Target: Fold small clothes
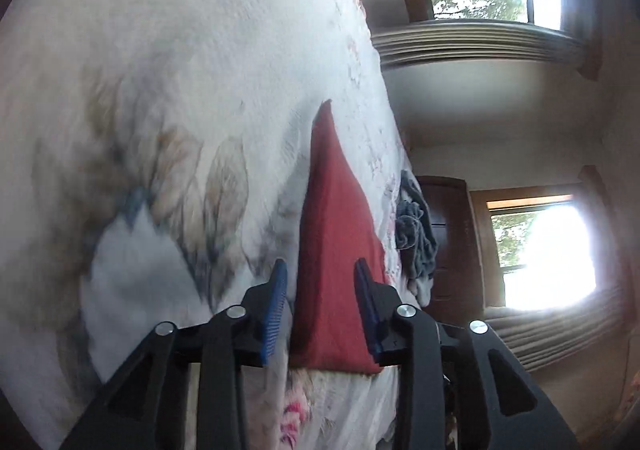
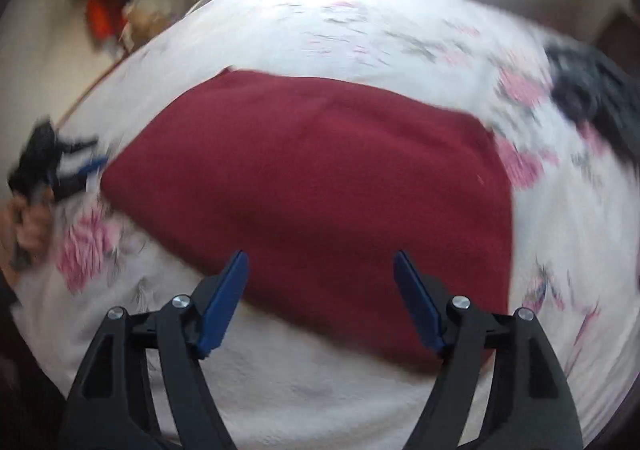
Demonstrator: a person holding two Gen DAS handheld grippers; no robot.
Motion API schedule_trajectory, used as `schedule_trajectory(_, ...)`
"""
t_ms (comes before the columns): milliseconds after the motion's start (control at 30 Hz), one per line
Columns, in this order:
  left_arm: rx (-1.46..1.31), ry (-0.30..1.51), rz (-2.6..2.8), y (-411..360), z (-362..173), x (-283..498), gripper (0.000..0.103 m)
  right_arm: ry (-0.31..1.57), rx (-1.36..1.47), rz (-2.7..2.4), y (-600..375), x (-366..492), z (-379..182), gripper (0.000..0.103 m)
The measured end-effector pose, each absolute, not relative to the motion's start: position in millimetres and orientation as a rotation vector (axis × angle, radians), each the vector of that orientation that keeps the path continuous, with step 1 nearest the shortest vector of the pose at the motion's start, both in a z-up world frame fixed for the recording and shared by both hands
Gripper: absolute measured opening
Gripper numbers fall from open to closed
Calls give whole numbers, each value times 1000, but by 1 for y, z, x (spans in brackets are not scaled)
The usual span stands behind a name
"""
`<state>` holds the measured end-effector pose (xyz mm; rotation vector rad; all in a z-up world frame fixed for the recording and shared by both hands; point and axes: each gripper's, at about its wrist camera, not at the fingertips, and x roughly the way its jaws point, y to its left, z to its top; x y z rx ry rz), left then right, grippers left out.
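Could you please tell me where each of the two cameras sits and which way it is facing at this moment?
Left wrist: on the left hand-held gripper, low and tilted along the floral bedspread, facing a corner of the red cloth, a grey garment and windows; only its own open fingers show.
Right wrist: on the right hand-held gripper, looking down on the red cloth; its open fingers show, plus the left hand-held gripper and the hand holding it.
Shared: the red cloth, bedspread and grey garment.
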<state>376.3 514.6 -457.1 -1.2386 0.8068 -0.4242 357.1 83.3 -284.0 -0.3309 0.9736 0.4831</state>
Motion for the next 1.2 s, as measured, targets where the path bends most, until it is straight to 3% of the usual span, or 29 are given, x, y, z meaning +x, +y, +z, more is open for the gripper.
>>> schedule_trajectory(67,-1232,791,-396,511,-452,354,48,848,-593,542,148,313,-294,85)
schedule_trajectory(133,-1248,749,-383,516,-447,332,54,744,-778,586,200,286,-308,86)
schedule_trajectory(233,-1249,718,-379,529,-443,308,54,616,-1000,589,250,256,-332,86)
schedule_trajectory(400,-1227,705,-386,537,-442,300,57,552,-1200,563,301,254,-372,86)
schedule_trajectory(900,-1276,666,-442,554,-451,273,59,517,-1279,376,337,320,-403,88)
schedule_trajectory(1033,-1293,647,-444,556,-449,273,60,471,-1287,352,347,330,-409,79)
schedule_trajectory(1100,-1302,637,-444,559,-445,276,64,461,-1295,356,350,330,-414,68)
schedule_trajectory(1167,-1302,648,-436,563,-443,284,65,477,-1294,359,349,328,-417,38)
schedule_trajectory(1200,-1299,656,-435,565,-440,291,66,505,-1278,362,347,330,-418,30)
